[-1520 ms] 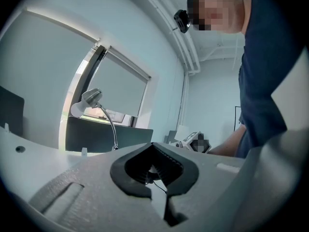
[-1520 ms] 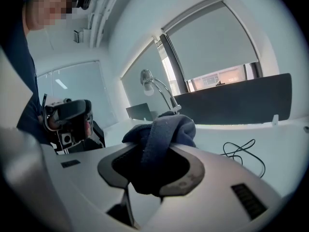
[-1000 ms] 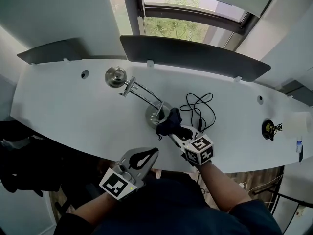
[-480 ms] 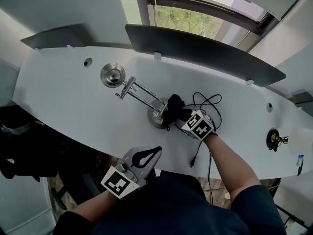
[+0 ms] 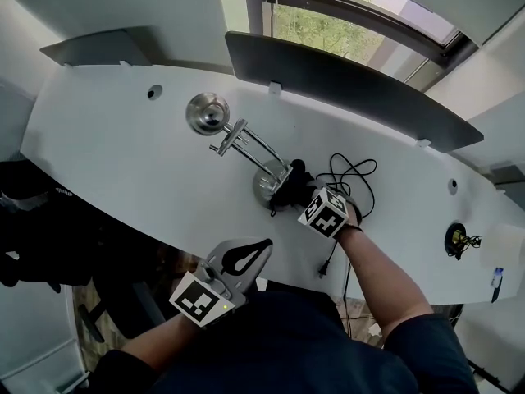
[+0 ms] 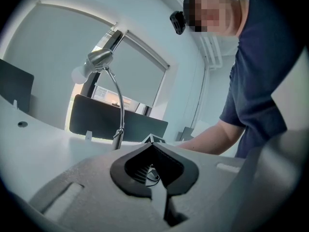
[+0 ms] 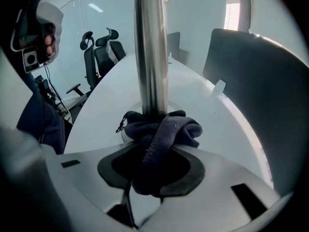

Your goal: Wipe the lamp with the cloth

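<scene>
The chrome desk lamp (image 5: 250, 148) stands on the white table (image 5: 123, 162), its stem leaning away toward the round head. A dark blue cloth (image 7: 161, 129) is bunched against the foot of the stem, just above the base. The right claw (image 5: 300, 195) grips the cloth and presses it there, likely so the fabric wraps the tube for rubbing. The left claw (image 5: 244, 260) hangs back off the table's near edge, closed on nothing, apparently not needed. A black cable (image 5: 349, 175) loops beside the base. I see no legible writing, only square markers.
</scene>
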